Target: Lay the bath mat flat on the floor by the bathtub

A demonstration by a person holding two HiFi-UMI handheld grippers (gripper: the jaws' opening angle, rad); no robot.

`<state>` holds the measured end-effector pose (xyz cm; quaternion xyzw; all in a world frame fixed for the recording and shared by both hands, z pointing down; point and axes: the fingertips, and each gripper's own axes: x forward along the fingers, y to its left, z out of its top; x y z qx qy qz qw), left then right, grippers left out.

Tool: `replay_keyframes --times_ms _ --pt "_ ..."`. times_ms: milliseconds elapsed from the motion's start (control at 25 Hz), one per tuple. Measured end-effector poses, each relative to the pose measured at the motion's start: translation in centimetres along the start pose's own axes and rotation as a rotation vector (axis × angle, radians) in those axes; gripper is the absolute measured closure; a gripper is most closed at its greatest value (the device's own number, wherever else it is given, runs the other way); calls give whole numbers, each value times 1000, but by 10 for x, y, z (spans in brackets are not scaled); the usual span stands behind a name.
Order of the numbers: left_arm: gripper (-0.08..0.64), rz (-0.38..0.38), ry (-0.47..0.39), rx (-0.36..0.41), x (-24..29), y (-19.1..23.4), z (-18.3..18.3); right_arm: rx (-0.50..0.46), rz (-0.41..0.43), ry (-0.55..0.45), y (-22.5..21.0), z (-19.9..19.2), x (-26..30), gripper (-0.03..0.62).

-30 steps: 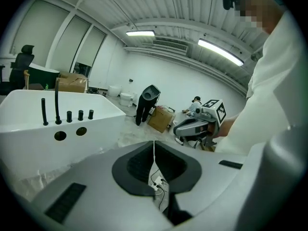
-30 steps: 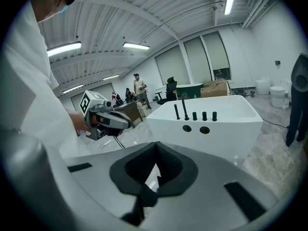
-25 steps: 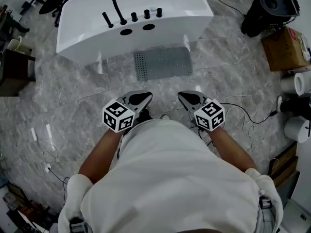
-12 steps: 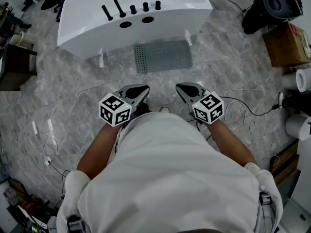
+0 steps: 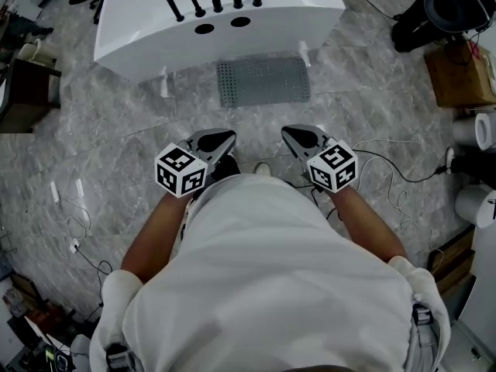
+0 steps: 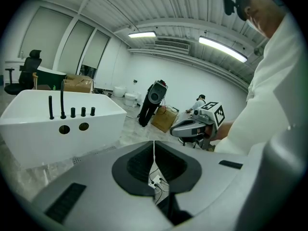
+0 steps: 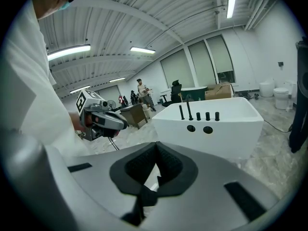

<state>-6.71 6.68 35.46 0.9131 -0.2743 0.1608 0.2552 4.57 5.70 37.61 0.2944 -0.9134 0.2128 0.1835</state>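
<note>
The grey perforated bath mat (image 5: 263, 81) lies flat on the marble floor, right against the front of the white bathtub (image 5: 217, 29), which carries black taps. My left gripper (image 5: 219, 139) and right gripper (image 5: 295, 136) hover side by side close to my body, well short of the mat. Both are shut and hold nothing. In the left gripper view the left gripper (image 6: 154, 150) has its jaws meeting in a thin line, with the bathtub (image 6: 57, 124) beyond. The right gripper view shows the right gripper (image 7: 156, 160) likewise shut before the bathtub (image 7: 211, 126).
A black machine (image 5: 449, 10), a cardboard box (image 5: 459, 72) and white rolls (image 5: 474, 130) stand at the right. Cables (image 5: 391, 188) trail over the floor at the right, and more wires (image 5: 74, 235) at the left. A dark cabinet (image 5: 23, 95) sits at the far left.
The head view has shifted so the tub, mat and grippers sit a little higher in frame. Both grippers stay shut and side by side; the mat has not moved.
</note>
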Motion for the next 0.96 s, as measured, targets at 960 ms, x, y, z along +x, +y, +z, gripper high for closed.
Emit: replay_keyframes --times_ms 960 --pt "537 32 39 18 17 11 10 5 15 -20 -23 7 10 584"
